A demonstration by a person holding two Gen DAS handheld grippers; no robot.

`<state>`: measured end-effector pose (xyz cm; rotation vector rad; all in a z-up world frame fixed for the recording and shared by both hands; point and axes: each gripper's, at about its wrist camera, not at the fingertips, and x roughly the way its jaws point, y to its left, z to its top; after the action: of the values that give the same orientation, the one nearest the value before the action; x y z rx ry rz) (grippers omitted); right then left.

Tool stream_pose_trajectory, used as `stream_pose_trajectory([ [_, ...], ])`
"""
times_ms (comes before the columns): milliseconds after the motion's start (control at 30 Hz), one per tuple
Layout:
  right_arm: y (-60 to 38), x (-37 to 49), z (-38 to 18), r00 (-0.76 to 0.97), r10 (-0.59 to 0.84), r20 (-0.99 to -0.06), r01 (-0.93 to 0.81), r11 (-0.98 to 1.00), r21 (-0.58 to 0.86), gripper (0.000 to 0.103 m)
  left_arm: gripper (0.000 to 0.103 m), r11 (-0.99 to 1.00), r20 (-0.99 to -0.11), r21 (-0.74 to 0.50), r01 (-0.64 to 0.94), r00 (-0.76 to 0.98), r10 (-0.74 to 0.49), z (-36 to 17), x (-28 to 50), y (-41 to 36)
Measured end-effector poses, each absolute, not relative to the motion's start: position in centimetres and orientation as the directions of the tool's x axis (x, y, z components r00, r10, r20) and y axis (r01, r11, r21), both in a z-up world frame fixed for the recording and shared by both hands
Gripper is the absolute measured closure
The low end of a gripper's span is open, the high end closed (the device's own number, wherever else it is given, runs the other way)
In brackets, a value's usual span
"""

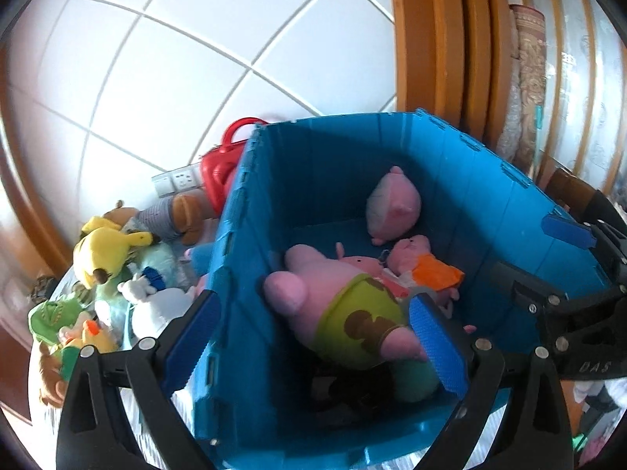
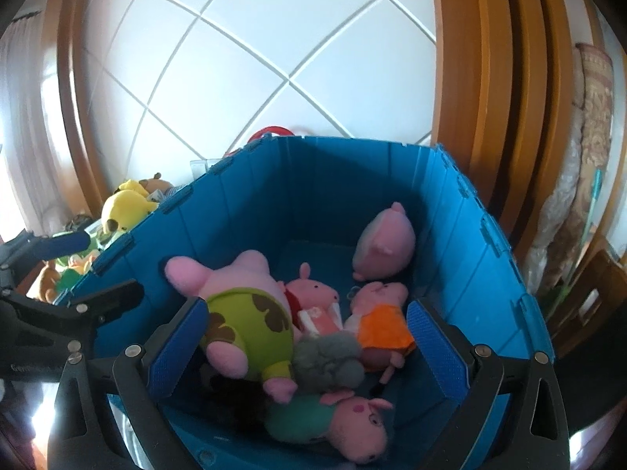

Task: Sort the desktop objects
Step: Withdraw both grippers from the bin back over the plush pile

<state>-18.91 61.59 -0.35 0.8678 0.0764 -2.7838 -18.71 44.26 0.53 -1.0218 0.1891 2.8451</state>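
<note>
A blue plastic crate (image 1: 490, 203) (image 2: 250, 211) holds several pink plush toys. A big pink plush in green shorts (image 1: 352, 313) (image 2: 243, 321) lies on top, beside a pig in an orange dress (image 1: 427, 266) (image 2: 380, 321), a pink pig head (image 1: 392, 203) (image 2: 386, 243), a grey plush (image 2: 329, 360) and a pig in teal (image 2: 337, 423). My left gripper (image 1: 317, 348) is open and empty over the crate's left wall. My right gripper (image 2: 309, 352) is open and empty above the toys. Each gripper shows in the other's view, the right one (image 1: 568, 274) and the left one (image 2: 78, 270).
A pile of plush toys lies left of the crate: a yellow one (image 1: 102, 250) (image 2: 125, 203), a white one (image 1: 153, 305), a green one (image 1: 47, 317). A red case (image 1: 223, 168) stands behind the crate. White tiled wall (image 1: 196, 58) and a wooden frame (image 1: 443, 39) are behind.
</note>
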Motion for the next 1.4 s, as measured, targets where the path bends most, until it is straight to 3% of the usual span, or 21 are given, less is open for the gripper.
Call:
stream_pose_trajectory([
  [400, 56.3, -15.5, 0.0, -0.810, -0.236, -0.537, 0.278, -0.960, 0.003, 0.000, 0.005, -0.997, -0.624, 0.016, -0.073, -0.780, 0.047, -0.1, -14.4, 37.9],
  [767, 44.6, -10.4, 0.2, -0.818, -0.248, -0.520, 0.285, -0.959, 0.009, 0.000, 0.005, -0.999, -0.609, 0.019, -0.049, -0.793, 0.027, -0.8, -9.3, 26.1],
  [1400, 28.3, -5.8, -3.5, -0.754, -0.282, -0.593, 0.344, -0.939, 0.009, 0.000, 0.000, -0.997, -0.663, -0.051, 0.055, -0.749, -0.008, -6.2, -3.8, 9.3],
])
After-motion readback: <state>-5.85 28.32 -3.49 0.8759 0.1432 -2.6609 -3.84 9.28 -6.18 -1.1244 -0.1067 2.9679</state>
